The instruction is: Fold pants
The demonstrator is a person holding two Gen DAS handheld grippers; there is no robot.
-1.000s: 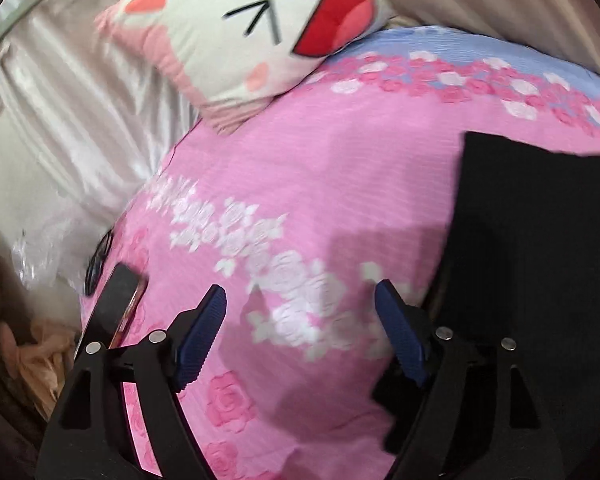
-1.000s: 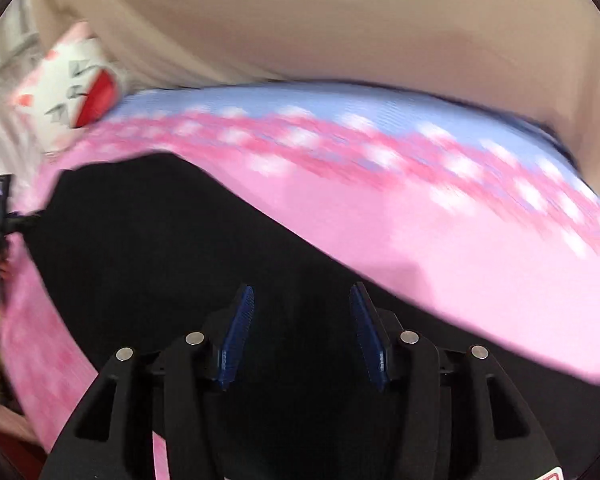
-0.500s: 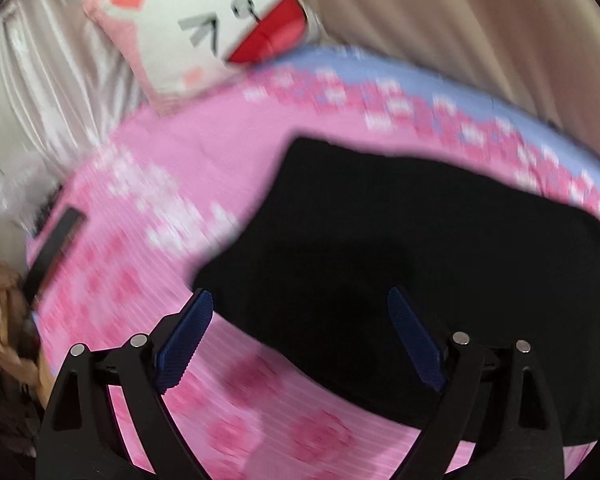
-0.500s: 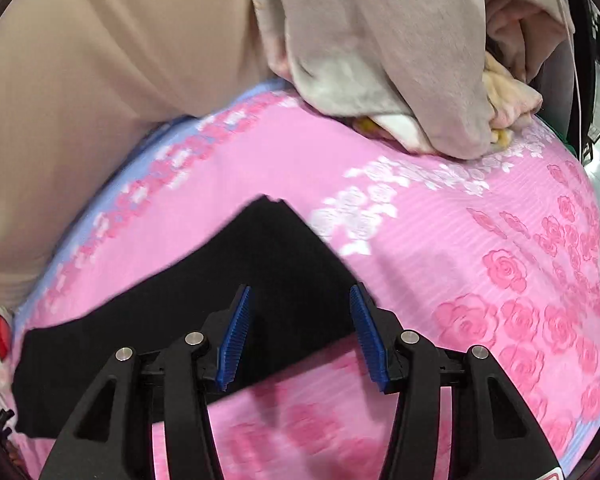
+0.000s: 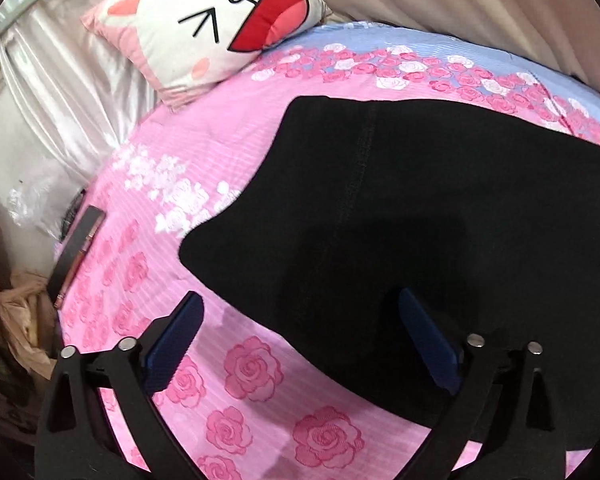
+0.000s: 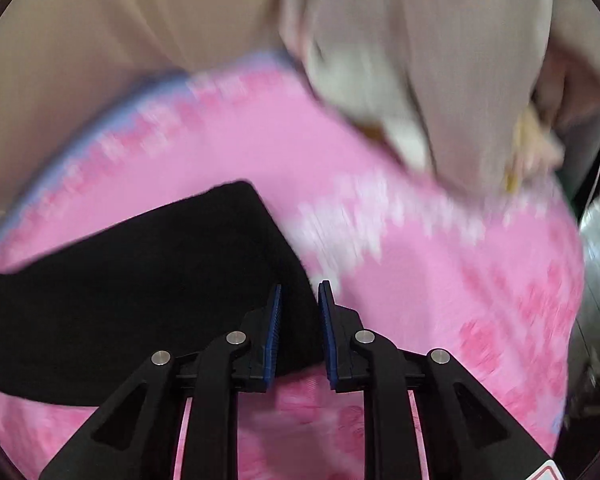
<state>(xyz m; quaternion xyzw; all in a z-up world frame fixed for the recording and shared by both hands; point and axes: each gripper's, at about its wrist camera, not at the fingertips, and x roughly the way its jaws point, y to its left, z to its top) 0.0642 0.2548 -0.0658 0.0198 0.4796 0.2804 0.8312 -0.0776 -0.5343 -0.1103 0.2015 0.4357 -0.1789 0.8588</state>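
Note:
The black pants [image 5: 412,232] lie flat on the pink rose-print bed cover [image 5: 204,184]. My left gripper [image 5: 300,332] is wide open and hangs above the near edge of the pants, with nothing between its blue pads. In the right wrist view the pants [image 6: 140,292] reach in from the left and end at a corner. My right gripper [image 6: 298,332] has its jaws narrowed to a small gap around the pants' right edge; the view is blurred and I cannot tell if the pads press the cloth.
A cartoon-face pillow [image 5: 208,20] lies at the bed's far left corner by a satin curtain [image 5: 60,92]. A dark flat box [image 5: 76,248] sits on the left bed edge. A beige heap of cloth [image 6: 420,72] lies on the bed's right end.
My left gripper has swung from the bare cover to over the pants. My right gripper's jaws have narrowed from open to a small gap at the pants' right edge.

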